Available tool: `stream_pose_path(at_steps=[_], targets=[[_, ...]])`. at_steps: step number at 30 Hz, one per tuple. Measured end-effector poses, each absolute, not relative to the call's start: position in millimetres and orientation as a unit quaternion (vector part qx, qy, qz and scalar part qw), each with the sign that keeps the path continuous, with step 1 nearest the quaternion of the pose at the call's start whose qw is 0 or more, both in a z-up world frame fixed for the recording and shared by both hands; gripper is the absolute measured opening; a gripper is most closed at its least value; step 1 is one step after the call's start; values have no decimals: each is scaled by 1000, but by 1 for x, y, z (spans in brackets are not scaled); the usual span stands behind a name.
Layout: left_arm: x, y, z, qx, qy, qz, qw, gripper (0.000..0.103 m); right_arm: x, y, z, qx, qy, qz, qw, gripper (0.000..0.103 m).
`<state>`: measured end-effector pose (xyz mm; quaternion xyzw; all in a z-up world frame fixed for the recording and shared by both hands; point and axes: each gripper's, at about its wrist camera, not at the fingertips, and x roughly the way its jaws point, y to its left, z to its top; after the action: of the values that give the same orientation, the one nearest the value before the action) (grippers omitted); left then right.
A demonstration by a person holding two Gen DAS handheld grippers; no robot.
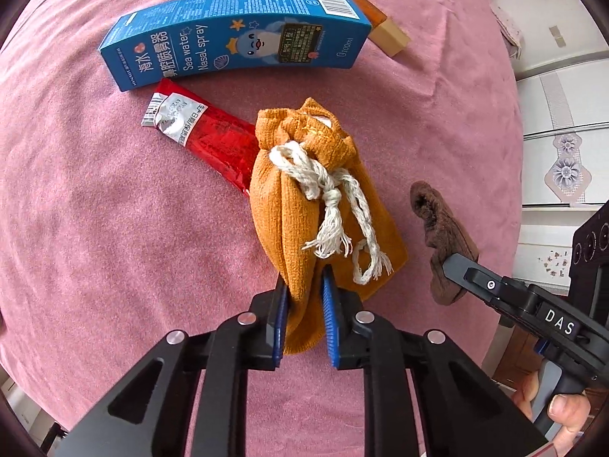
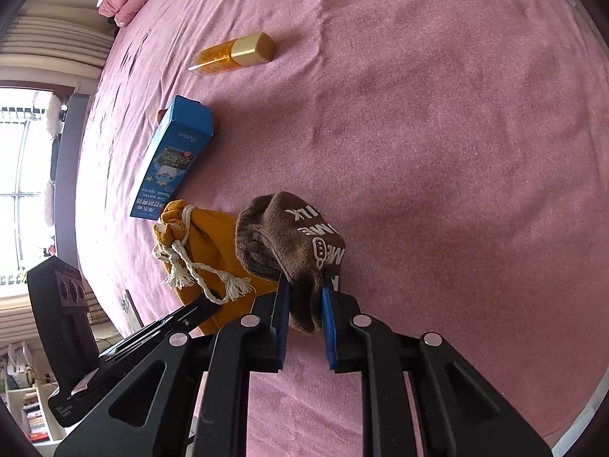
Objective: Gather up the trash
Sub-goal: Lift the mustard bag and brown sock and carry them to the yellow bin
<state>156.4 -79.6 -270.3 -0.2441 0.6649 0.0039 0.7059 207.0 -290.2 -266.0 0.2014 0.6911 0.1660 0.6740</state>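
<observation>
Wide bare stretch of pink bed cover (image 2: 437, 122) to the right of the brown sock (image 2: 293, 243); open passage there, nothing standing.

Left side crowded: mustard drawstring pouch (image 1: 304, 205) just beside the sock, loose cord ends trailing over its side. Red wrapper (image 1: 205, 141) tucked against the pouch's far edge, touching it. Blue nasal-spray box (image 1: 236, 38) lying flat beyond, narrow strip of cover between box and wrapper. Amber bottle with gold cap (image 2: 236, 55) farther out, well apart from the box in the right wrist view.

Narrow gap between pouch and sock, partly taken by the right hand-held gripper (image 1: 453, 262).
</observation>
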Motion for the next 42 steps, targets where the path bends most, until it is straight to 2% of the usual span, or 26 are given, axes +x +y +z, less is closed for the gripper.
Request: stream_pose_path(at_steps=[6, 16, 26, 42], targets=[[139, -73, -256, -232, 664, -10, 711, 15, 176, -312, -251, 226, 684, 156, 675, 15], [112, -129, -227, -179, 666, -58, 722, 15, 117, -365, -224, 279, 660, 127, 686, 15], [83, -227, -206, -118, 671, -133, 720, 15, 57, -446, -210, 326, 633, 73, 698, 15], [62, -417, -210, -9, 686, -249, 684, 15, -34, -634, -214, 429, 559, -66, 707, 15]])
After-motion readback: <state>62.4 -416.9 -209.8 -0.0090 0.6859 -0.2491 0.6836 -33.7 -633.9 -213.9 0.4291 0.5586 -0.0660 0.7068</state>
